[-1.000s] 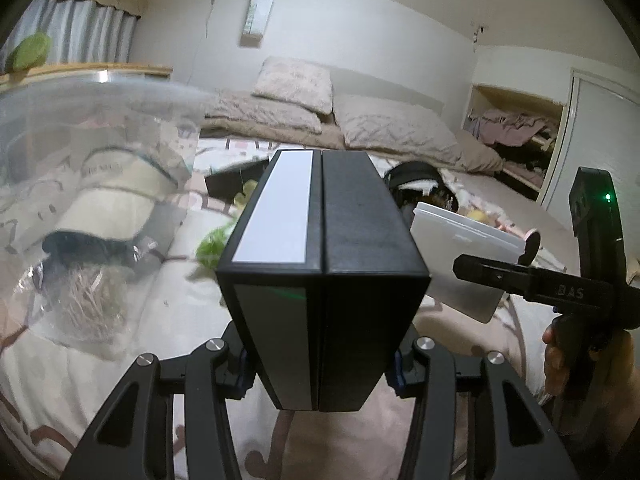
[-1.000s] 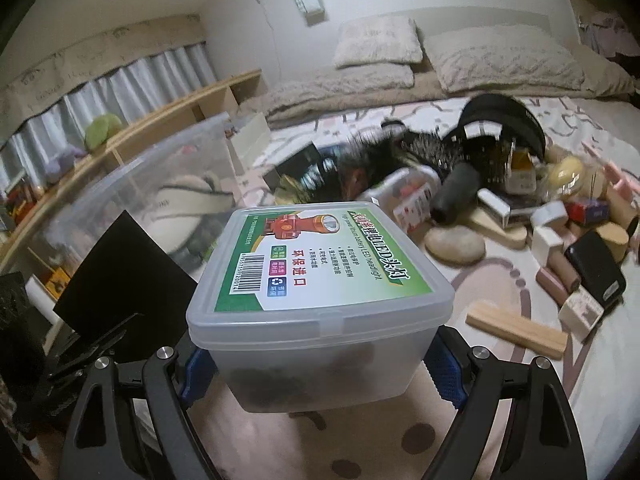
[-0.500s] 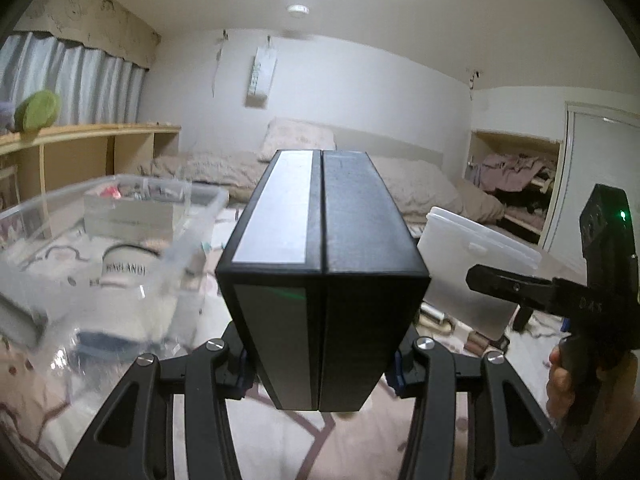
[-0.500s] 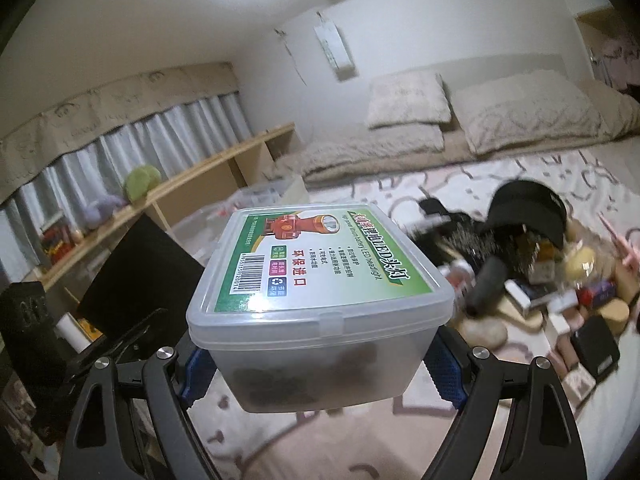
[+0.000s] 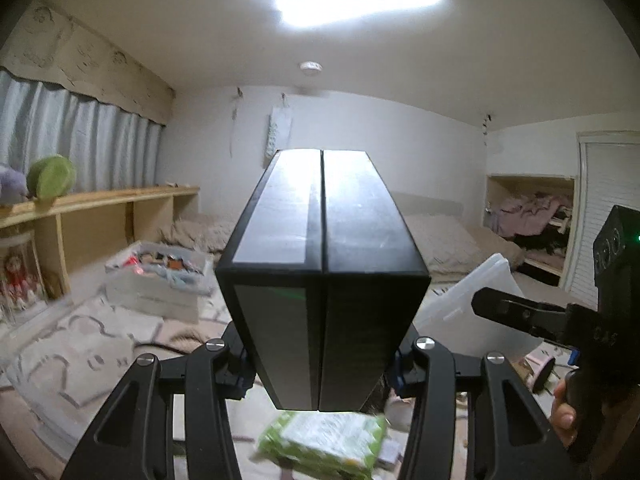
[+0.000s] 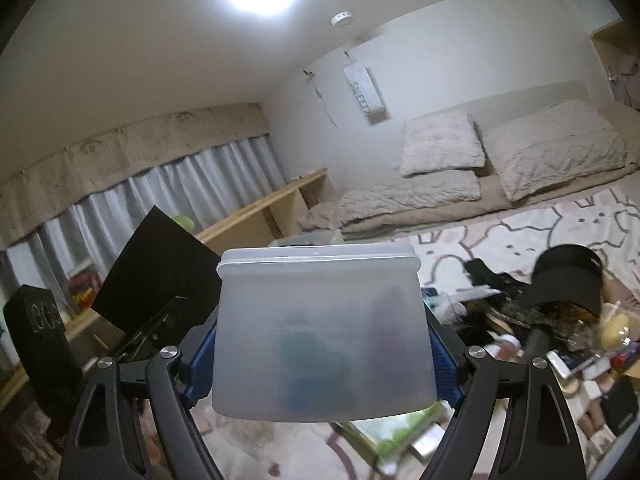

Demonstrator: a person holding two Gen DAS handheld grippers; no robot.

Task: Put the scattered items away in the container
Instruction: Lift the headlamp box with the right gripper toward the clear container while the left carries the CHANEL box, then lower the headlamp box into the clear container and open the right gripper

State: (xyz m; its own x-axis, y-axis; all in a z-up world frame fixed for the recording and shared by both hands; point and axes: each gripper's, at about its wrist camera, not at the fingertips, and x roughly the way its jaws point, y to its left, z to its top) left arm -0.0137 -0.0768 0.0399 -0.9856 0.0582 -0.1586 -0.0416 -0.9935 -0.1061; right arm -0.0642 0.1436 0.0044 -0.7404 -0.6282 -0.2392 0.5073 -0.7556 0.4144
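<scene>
1. A bed (image 6: 500, 184) with two pillows lies far ahead of the right tongs, against the back wall. A patterned mat (image 6: 520, 236) spreads in front of it.
2. A long wooden shelf (image 5: 100, 200) runs along the curtained wall, ahead and to the left of the left tongs.
3. A clear bin (image 5: 160, 276), already holding mixed items, sits on the mat ahead and to the left of the left tongs, well apart from them.
4. The left tongs (image 5: 322, 356) are closed on a black box (image 5: 324, 280). The box stands between the fingers and is lifted off the floor.
5. The right tongs (image 6: 320, 356) are closed on a lidded tub (image 6: 320, 332) of frosted plastic. It is tipped up, so its underside faces the camera. In the left view it hangs just right of the black box.
6. A heap of scattered items (image 6: 560, 340), topped by a black cap (image 6: 568, 280), lies to the right of the right tongs.
7. A green packet (image 5: 324, 436), blurred, lies on the mat below the left tongs.
</scene>
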